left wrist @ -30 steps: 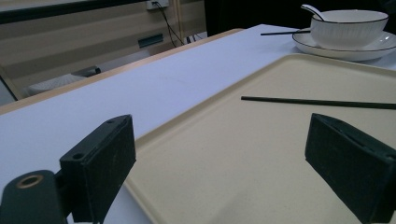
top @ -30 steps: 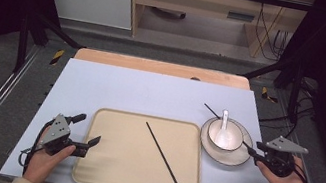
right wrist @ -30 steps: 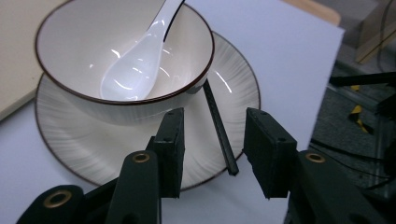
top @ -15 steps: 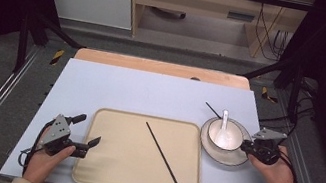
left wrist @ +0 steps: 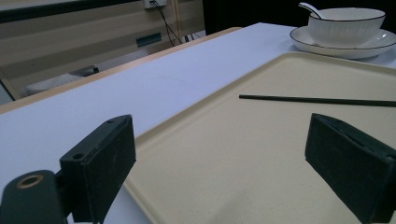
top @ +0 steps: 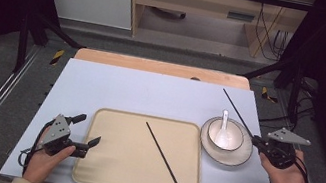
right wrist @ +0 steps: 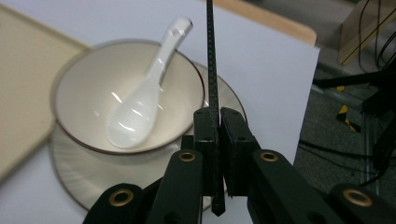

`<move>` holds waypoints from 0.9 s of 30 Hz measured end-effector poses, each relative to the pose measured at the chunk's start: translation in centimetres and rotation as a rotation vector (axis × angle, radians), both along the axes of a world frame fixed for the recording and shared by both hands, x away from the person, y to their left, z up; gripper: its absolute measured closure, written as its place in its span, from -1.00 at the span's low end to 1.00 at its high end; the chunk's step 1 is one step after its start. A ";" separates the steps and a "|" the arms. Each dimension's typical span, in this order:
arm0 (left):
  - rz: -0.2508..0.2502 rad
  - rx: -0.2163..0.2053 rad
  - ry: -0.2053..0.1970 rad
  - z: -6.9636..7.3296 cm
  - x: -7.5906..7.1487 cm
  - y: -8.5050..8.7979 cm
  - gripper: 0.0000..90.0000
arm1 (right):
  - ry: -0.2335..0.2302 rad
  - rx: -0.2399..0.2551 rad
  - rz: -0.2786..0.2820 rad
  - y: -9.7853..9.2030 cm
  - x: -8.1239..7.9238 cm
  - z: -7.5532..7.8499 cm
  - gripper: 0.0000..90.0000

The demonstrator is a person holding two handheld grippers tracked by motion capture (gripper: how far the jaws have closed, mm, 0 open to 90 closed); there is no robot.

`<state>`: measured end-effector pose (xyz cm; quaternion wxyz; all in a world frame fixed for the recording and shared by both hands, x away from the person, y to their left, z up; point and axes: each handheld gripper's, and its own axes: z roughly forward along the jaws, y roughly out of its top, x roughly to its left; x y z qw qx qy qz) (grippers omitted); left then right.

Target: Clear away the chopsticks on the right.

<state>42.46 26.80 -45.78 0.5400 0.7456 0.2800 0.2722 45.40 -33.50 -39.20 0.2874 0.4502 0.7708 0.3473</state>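
Pale blue, the counter (top: 150,94) stands on a grey floor with a wooden desk and cables behind it. At its near left edge the left tool (top: 84,131) rests in a hand (top: 44,162), its jaws spread wide with nothing between them; the left gripper view has one jaw over the counter just off the tray's rim and the other over the tray.

Just right of that tool lies a cream tray (top: 103,162), flat on the counter. It holds one black chopstick (top: 162,154), lying flat on the tray floor, its long axis running on a diagonal from the far middle of the tray toward the near right corner.

Right of the tray, just beside its rim, a white plate (top: 235,157) with a dark edge line carries a white bowl (top: 232,133). In the bowl sits a white spoon (top: 223,130), its scoop down in the bowl and its handle leaning up over the far rim.

At the right edge the right tool (top: 257,140) has just been closing, and its jaws are now pressed together on a second black chopstick (top: 238,113). The grip is near one end, a short stub poking out behind the pads in the right gripper view. The long free part points away from the person and to the left, slanting past the far right side of the bowl and above the counter. The right hand (top: 288,177) holds that tool beside the plate.
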 end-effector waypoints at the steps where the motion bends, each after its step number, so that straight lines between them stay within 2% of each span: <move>1: 0.000 0.000 0.000 0.0 0.0 0.0 -0.82 | 0.000 0.000 0.000 0.0 0.0 0.0 0.90; 2: 0.000 0.000 -0.001 0.0 0.0 0.0 -0.82 | -0.043 0.009 0.010 1.0 -1.3 1.5 0.90; 5: 0.002 0.001 -0.002 0.0 0.0 0.0 -0.82 | -0.083 0.028 0.027 2.4 -2.8 3.0 0.90; 7: 0.002 0.001 -0.004 0.0 0.0 0.0 -0.82 | -0.087 0.039 0.033 3.0 -3.3 3.5 0.90; 8: 0.004 0.005 -0.006 0.1 -0.1 0.1 -0.81 | -0.097 0.043 0.055 4.5 -4.2 4.1 0.90; 10: 0.005 0.003 -0.010 0.1 0.0 0.1 -0.81 | -0.097 0.053 0.073 6.0 -5.1 4.2 0.90; 11: 0.005 0.003 -0.010 0.1 0.0 0.1 -0.81 | -0.097 0.053 0.073 6.0 -5.1 4.2 0.90; 13: 0.005 0.003 -0.012 0.1 -0.1 0.1 -0.81 | -0.073 0.058 0.115 8.9 -6.3 3.4 0.90; 14: 0.005 0.003 -0.012 0.1 -0.1 0.1 -0.81 | -0.073 0.058 0.115 8.9 -6.3 3.4 0.90; 16: 0.002 0.005 -0.012 0.2 -0.1 0.1 -0.81 | -0.041 0.033 0.149 11.5 -6.6 2.2 0.90; 19: 0.001 0.003 -0.013 0.2 -0.1 0.1 -0.81 | -0.024 0.024 0.157 12.5 -6.5 1.5 0.90; 23: 0.005 0.000 -0.011 0.2 -0.1 0.2 -0.81 | 0.010 0.036 0.172 13.8 -6.1 0.5 0.90; 27: 0.006 -0.003 -0.016 0.2 -0.1 0.2 -0.81 | 0.066 0.036 0.198 15.4 -6.0 -1.5 0.90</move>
